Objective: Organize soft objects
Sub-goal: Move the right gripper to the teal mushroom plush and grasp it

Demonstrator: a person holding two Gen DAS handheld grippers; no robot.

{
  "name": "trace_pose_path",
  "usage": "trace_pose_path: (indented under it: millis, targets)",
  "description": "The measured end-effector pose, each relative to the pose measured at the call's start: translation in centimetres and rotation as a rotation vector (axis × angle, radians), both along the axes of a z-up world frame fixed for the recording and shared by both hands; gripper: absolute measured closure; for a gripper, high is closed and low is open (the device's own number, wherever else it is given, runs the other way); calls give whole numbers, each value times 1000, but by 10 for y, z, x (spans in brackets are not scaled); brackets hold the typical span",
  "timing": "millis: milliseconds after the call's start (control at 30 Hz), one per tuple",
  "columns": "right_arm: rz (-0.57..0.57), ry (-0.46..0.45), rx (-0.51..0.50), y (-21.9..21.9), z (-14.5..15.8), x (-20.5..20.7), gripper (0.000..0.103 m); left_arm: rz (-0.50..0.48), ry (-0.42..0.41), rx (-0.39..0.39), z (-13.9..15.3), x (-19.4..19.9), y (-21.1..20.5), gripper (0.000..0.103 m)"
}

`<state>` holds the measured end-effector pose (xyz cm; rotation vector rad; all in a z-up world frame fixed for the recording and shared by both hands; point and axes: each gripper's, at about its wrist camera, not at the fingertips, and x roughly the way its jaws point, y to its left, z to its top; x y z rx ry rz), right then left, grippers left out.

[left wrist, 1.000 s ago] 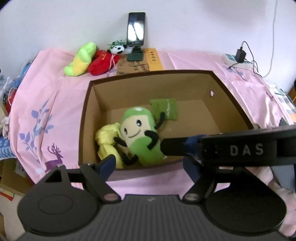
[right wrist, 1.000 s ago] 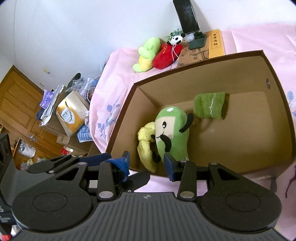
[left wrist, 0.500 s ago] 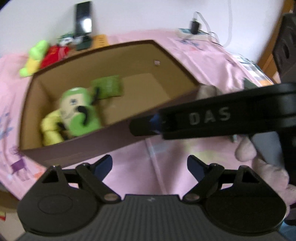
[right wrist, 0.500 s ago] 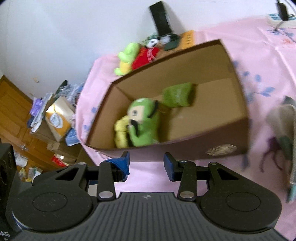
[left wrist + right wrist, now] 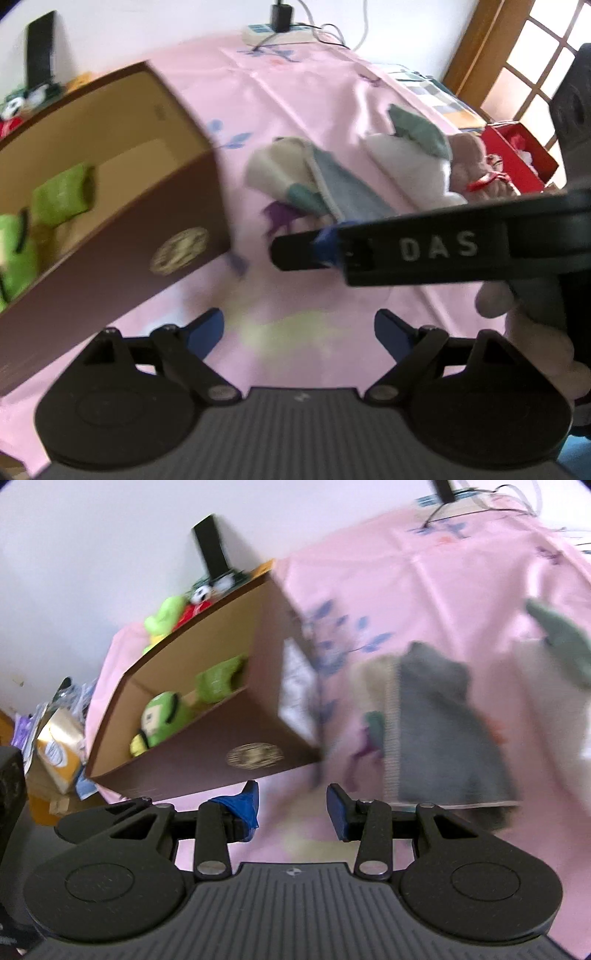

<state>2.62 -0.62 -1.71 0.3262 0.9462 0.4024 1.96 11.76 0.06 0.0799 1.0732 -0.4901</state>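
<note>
- Left gripper (image 5: 297, 326): jaws spreading wide, empty, readying for the folded cloths (image 5: 332, 184).
- Right gripper (image 5: 291, 805): jaws standing apart, empty, nearing the grey cloth (image 5: 443, 731).
- Cardboard box (image 5: 207, 753): collecting toys.

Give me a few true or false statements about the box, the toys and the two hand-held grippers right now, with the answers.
1. The green plush lies inside the box. True.
2. The left hand-held gripper is clamped on a towel. False: its jaws stand open with nothing between them, and have just been opening wider.
3. The grey cloth lies on the pink sheet, outside the box. True.
4. The right hand-held gripper holds the green plush. False: nothing sits between its jaws; the plush is in the box.
5. The box holds nothing. False: it holds the green plush, a green cloth and something yellow.
</note>
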Motion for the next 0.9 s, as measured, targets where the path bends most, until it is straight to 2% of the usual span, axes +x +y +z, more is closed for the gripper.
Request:
trace_pose_path:
  millis: [300,567,667,733,767,833,900]
  targets:
    - [-61,-93,-58,-75,19,4,78,-58,-49,-64,9,24,-65,15]
    - [-174,-185,26,-149,45,29,78,-96,-101,-121,19,59,-128,15]
    - [-208,-179,39,-167,45,46,78,-98,-128,-130,16,73,-149,16]
    - [-192,-141,59,-177,40,57,78,-92,-133,-140,12,82,-159,23]
    - [-183,-119,63,-181,36,63,78,-91,-126,-144,8,87,-165,29]
    - [-179,-82,63,-186,27,71,78,-87,-112,-147,1,96,-172,33]
    - [-161,-17,117,-193,16,80,80,-70,-99,-155,-4,103,-175,45]
